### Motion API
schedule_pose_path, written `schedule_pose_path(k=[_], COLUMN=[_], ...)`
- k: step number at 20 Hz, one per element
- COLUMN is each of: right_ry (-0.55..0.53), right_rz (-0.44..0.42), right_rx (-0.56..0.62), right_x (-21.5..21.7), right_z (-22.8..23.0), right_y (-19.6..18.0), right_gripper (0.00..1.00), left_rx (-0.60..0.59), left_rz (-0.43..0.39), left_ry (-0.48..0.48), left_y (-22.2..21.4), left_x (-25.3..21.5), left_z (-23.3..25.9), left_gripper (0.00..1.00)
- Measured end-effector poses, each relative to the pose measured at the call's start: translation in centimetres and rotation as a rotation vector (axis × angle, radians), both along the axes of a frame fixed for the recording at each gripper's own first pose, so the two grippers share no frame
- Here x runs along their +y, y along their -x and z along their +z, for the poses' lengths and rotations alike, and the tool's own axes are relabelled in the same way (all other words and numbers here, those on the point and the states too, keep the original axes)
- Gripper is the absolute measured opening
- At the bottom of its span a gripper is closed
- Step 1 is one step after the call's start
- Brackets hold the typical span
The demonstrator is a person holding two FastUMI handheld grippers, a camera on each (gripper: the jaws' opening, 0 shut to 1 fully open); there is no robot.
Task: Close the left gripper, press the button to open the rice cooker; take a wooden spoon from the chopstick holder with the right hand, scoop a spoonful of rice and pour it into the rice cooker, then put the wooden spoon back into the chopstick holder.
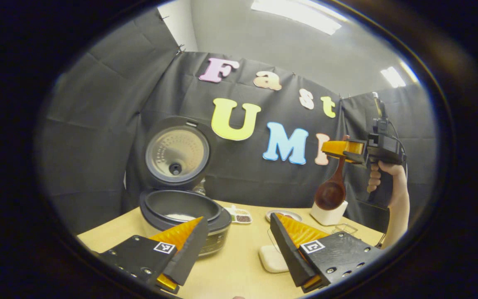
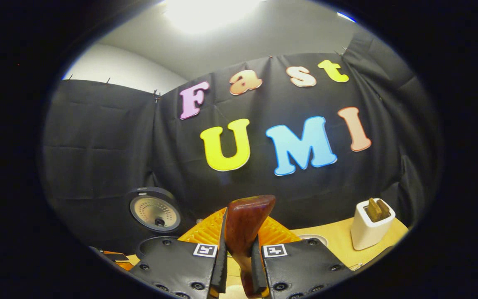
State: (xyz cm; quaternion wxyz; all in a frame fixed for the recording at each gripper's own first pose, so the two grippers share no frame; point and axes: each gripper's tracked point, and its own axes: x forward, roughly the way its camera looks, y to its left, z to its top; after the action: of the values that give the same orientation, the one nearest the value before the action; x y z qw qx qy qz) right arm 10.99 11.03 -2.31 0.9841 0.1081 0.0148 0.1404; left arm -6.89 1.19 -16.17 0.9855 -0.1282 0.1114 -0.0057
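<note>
Right gripper [image 2: 239, 259] clamping wooden spoon [image 2: 245, 226] (bowl down)

The right tongs [image 2: 239, 265] are clamped on the handle of the wooden spoon [image 2: 245, 226], which rises upright between both fingers. At left the rice cooker [image 2: 154, 214] stands with its lid raised. At right, on the table [image 2: 334, 243], the white chopstick holder [image 2: 369, 230] holds brown utensils.

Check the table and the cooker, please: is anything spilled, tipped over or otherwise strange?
Nothing stands out. The rice cooker stands open with its lid up, the white chopstick holder is upright, and the right gripper holds the wooden spoon hanging bowl down. No spill shows on the table.
</note>
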Motion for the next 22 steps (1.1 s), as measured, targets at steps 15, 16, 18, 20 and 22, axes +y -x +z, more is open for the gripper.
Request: schedule_pose_path(k=[15, 16, 18, 20, 22], right_ry=[-0.073, -0.082, -0.116, -0.141, -0.132], right_rz=[-0.347, -0.356, -0.366, -0.375, -0.375], right_rx=[0.207, 0.224, 0.248, 0.264, 0.290], right_x=[-19.7, -20.3, -21.2, -21.8, -21.8], right_z=[-11.2, -12.2, -13.5, -14.6, -16.0], right_y=[1.1, 0.9, 0.6, -0.1, -1.0], right_gripper=[0.27, 0.27, 0.27, 0.27, 0.27], left_rx=[-0.049, -0.058, -0.080, -0.107, -0.132], left_rz=[-0.051, -0.042, -0.006, 0.039, 0.083], left_ry=[-0.053, -0.057, -0.068, -0.080, -0.083], left_y=[-3.8, -4.0, -4.7, -5.3, -6.3], left_x=[-2.7, -2.1, -0.4, 1.7, 3.9], left_z=[2.5, 3.0, 4.4, 6.2, 7.7], left_gripper=[0.92, 0.92, 0.93, 0.91, 0.93])
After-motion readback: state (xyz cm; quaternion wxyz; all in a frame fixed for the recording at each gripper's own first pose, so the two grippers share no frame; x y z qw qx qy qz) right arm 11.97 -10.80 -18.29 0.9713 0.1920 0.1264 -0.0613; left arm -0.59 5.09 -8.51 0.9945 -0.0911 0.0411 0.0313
